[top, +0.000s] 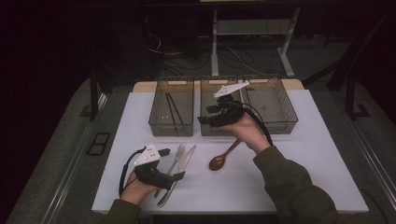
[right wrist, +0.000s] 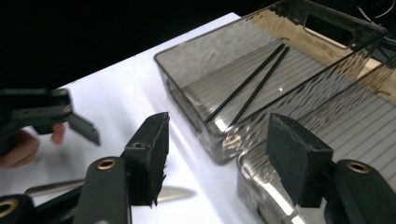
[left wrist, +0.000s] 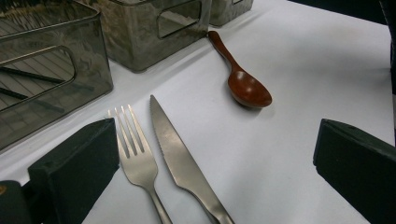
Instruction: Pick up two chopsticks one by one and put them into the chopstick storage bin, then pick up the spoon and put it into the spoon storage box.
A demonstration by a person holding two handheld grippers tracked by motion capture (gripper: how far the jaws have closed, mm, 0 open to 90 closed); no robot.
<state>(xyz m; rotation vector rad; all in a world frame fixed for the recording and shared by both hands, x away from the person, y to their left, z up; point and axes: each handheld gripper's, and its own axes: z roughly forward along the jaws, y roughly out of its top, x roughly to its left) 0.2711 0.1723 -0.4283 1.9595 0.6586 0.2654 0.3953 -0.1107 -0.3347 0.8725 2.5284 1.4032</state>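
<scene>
White table top [top: 322,182] is lying under everything, with dark floor around it. Three see-through smoky plastic bins are sitting in a row at the far side: the left bin [top: 161,123], the middle bin [top: 205,128] and the right bin [top: 285,109], touching side by side. Two thin black chopsticks [top: 171,108] are lying inside the left bin (the other two bins look bare as far as can be seen).

Nearer the person, three eating tools are lying flat on the table. One shiny silver metal fork [left wrist: 135,156] is lying just beside one shiny silver metal knife [left wrist: 180,161], both pointing toward the bins. One brown wooden spoon [left wrist: 245,86] is lying well apart from them to the right, its handle end reaching toward the middle bin's front wall.

The left gripper [top: 169,163] is resting low by the near edge, its jaws standing wide apart and gripping nothing, with the fork and knife lying on the table between and under them. Nothing is lying between this gripper and the fork.

The right gripper [top: 208,114] is hanging in the air over the front part of the middle bin, above the spoon's handle end. Its jaws are partly apart with nothing between them. The bin walls are standing right under it.
</scene>
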